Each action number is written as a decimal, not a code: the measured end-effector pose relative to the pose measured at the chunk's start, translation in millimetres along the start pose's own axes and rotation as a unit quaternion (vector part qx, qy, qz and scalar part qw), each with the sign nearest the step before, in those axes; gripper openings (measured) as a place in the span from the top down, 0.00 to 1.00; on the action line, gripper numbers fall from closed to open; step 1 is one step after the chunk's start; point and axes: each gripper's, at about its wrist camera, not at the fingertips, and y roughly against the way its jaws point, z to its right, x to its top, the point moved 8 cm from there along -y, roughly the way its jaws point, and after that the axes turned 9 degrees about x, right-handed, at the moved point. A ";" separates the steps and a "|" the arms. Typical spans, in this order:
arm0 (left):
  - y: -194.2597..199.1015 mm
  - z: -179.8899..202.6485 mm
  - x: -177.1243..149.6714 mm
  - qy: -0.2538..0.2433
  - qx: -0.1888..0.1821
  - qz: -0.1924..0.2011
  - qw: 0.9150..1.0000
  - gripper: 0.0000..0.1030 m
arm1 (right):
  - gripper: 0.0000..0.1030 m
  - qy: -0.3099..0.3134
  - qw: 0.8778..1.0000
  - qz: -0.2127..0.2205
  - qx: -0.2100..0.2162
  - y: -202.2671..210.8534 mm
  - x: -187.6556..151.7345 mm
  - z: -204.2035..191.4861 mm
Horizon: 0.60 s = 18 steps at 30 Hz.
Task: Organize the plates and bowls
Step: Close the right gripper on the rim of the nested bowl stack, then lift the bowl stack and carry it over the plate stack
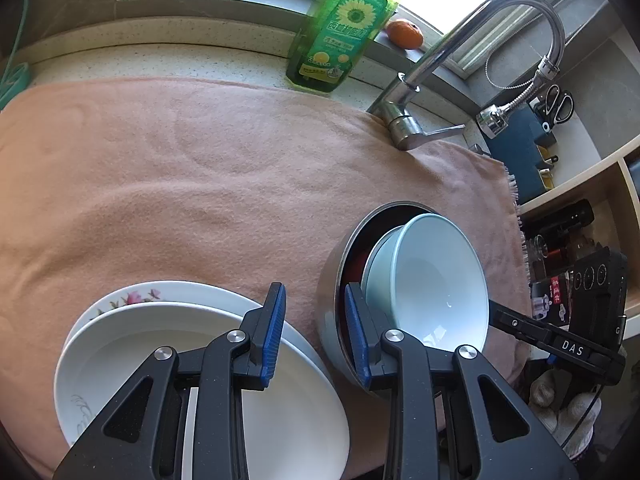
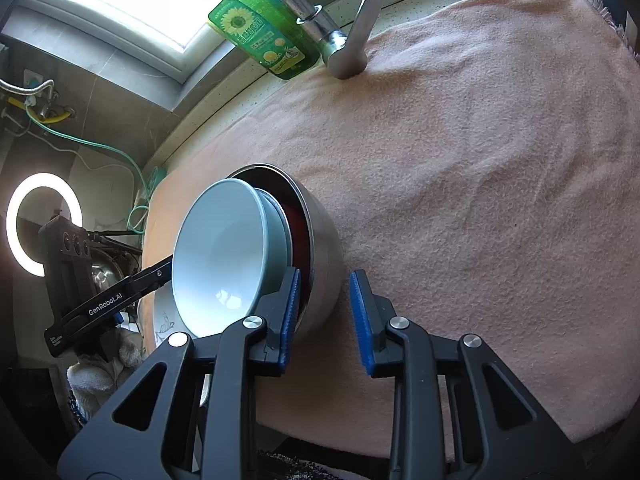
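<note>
Bowls (image 1: 432, 276) on pink cloth (image 1: 200, 168)

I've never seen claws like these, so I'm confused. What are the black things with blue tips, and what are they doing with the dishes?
They are two grabbing tools, one in each of a person's hands. Each carries a camera looking along its fingers, giving one picture each. On the peach cloth lie stacked white plates and a steel bowl with pale blue bowls nested inside. The left gripper and the right gripper each straddle the steel bowl's wall with pads apart, so nothing is held yet.
</note>
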 end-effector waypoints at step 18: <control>-11.1 14.2 -2.5 -0.009 -0.002 -0.008 1.000 0.92 | 0.85 0.004 1.000 -0.023 0.012 -12.6 2.0 -2.4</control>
